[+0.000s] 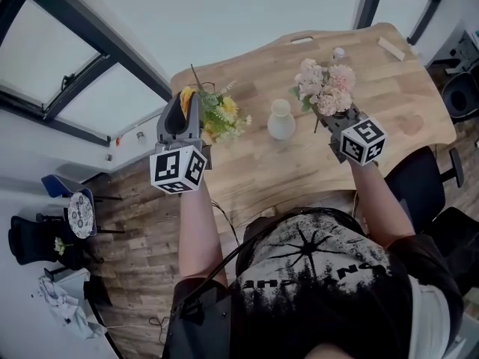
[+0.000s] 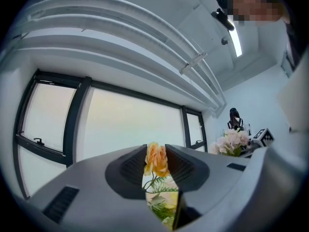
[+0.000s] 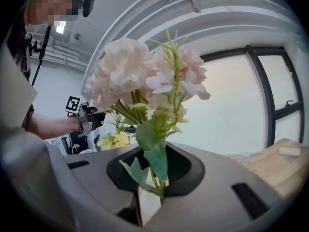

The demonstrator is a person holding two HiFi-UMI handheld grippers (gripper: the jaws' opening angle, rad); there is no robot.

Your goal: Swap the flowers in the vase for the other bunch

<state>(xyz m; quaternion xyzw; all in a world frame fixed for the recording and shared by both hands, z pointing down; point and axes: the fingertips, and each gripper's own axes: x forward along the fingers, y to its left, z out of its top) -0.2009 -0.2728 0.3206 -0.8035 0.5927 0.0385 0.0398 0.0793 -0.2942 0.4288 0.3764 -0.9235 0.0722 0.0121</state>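
Observation:
A white vase stands with nothing in it on the wooden table, between my two grippers. My left gripper is shut on the stems of the yellow bunch, held upright left of the vase. In the left gripper view an orange bloom and green fronds rise between the jaws. My right gripper is shut on the stems of the pink bunch, held upright just right of the vase. The pink bunch fills the right gripper view, and the yellow bunch shows behind it.
A pale block and a small bottle lie at the table's far side. A black chair stands at the right. Windows run along the left wall. A side stool and clutter sit on the floor at the lower left.

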